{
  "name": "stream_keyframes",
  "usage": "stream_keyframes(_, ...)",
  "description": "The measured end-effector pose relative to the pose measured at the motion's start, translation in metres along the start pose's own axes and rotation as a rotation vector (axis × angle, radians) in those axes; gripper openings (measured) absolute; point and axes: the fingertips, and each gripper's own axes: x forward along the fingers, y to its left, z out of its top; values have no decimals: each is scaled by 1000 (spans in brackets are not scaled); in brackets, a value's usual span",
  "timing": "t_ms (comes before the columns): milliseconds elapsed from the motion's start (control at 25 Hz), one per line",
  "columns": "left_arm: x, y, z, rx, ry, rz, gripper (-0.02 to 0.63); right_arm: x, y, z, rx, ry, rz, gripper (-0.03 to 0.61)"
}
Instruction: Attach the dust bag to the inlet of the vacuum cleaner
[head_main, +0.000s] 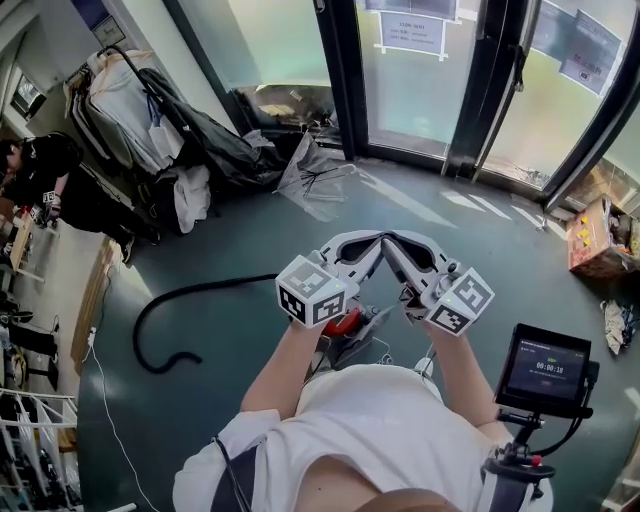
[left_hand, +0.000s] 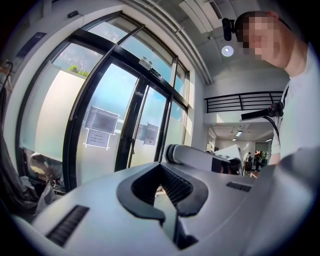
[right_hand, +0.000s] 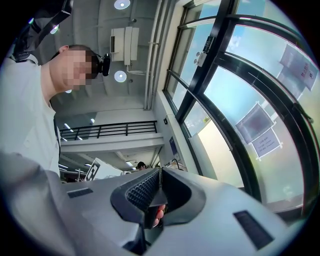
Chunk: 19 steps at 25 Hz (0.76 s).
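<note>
In the head view I hold both grippers up in front of the chest, their tips meeting in a peak. My left gripper (head_main: 374, 240) is shut with nothing between its jaws; in its own view the closed left gripper (left_hand: 161, 166) points at the glass doors. My right gripper (head_main: 390, 241) is shut and empty as well, and the right gripper (right_hand: 159, 171) aims upward in its own view. Below the hands, a red and grey part of the vacuum cleaner (head_main: 346, 325) shows. Its black hose (head_main: 176, 300) curls over the floor to the left. No dust bag is in view.
Glass doors (head_main: 420, 70) close off the far side. A collapsed umbrella (head_main: 315, 175) lies before them. A rack of clothes (head_main: 140, 120) stands at the far left, a cardboard box (head_main: 600, 238) at the right, and a screen on a stand (head_main: 545, 367) at the near right.
</note>
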Motion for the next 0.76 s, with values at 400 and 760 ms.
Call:
stream_keyframes(400,3,0,-5,-3,33,-10,6,-2,-2,-4,9,16,-26,9)
stream_keyframes(760,9,0,-7,-11,56,-16,6,-4,-7,-3,14,24,-41,8)
